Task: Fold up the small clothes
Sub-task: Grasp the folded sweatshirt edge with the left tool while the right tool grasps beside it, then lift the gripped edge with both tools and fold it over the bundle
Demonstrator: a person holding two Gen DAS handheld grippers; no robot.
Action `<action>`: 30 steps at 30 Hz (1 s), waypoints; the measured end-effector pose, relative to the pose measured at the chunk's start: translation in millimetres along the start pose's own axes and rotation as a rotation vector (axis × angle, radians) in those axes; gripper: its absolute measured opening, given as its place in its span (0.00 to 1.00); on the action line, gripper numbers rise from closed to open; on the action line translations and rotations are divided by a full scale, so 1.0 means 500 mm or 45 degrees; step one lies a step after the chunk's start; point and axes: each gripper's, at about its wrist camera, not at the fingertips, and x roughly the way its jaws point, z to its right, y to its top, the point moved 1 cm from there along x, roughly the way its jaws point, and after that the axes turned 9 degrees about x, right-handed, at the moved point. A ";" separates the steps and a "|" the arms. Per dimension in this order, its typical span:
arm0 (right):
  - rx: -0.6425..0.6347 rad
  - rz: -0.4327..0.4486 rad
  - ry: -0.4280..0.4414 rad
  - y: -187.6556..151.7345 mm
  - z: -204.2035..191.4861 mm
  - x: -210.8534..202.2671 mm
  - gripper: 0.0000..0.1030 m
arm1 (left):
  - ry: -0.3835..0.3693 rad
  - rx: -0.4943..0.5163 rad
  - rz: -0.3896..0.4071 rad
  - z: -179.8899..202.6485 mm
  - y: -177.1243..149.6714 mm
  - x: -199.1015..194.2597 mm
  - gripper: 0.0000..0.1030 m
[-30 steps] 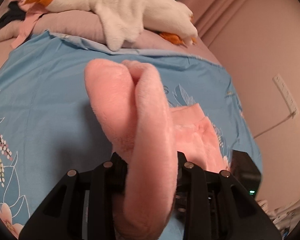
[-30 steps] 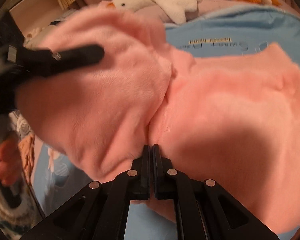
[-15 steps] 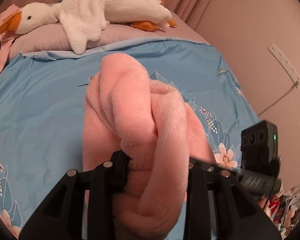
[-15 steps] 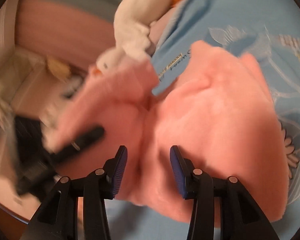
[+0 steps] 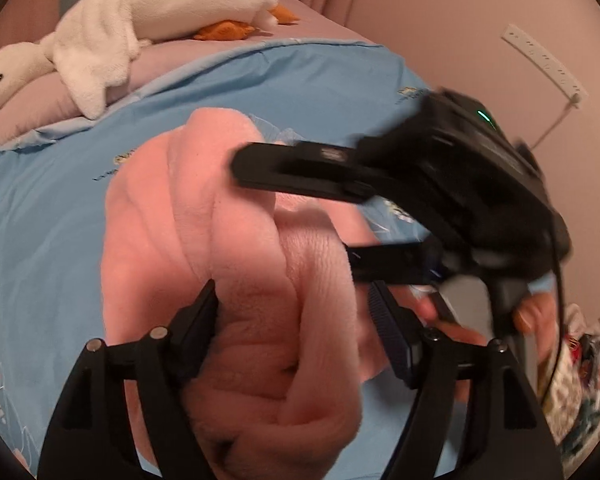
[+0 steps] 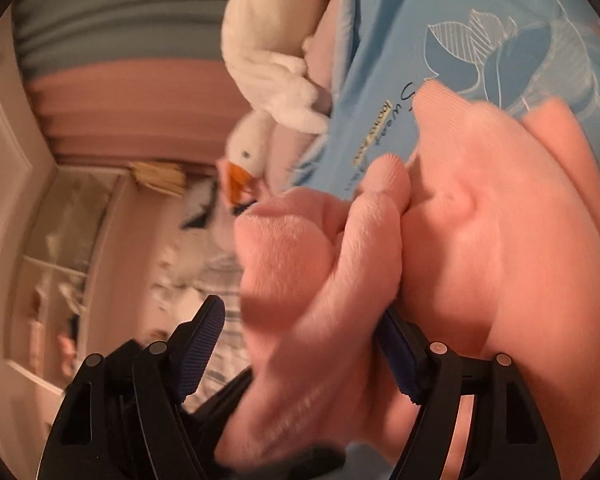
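Note:
A pink fleece garment (image 5: pixel 236 264) is bunched in thick folds over the blue bedsheet (image 5: pixel 52 184). My left gripper (image 5: pixel 296 320) is open, its jaws spread wide with the bunched fleece lying between them. My right gripper (image 6: pixel 300 336) is open too, with folds of the same garment (image 6: pixel 480 240) between and over its jaws. In the left wrist view the right gripper (image 5: pixel 300 208) reaches in from the right, one finger across the top of the fleece and one lower beside it. A hand shows behind it.
A white plush goose (image 5: pixel 140 28) lies on a pink pillow at the head of the bed; it also shows in the right wrist view (image 6: pixel 276 80). A power strip (image 5: pixel 544 60) hangs on the wall to the right. Clutter lies off the bed's right edge.
My left gripper has opened from its grip on the fleece. My right gripper opened earlier, turned and moved across the bundle into the left view. The fleece has bunched up more.

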 end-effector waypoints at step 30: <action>-0.073 0.172 -0.185 0.029 0.080 -0.153 0.22 | -0.270 -0.138 0.140 -0.005 -0.001 -0.085 0.73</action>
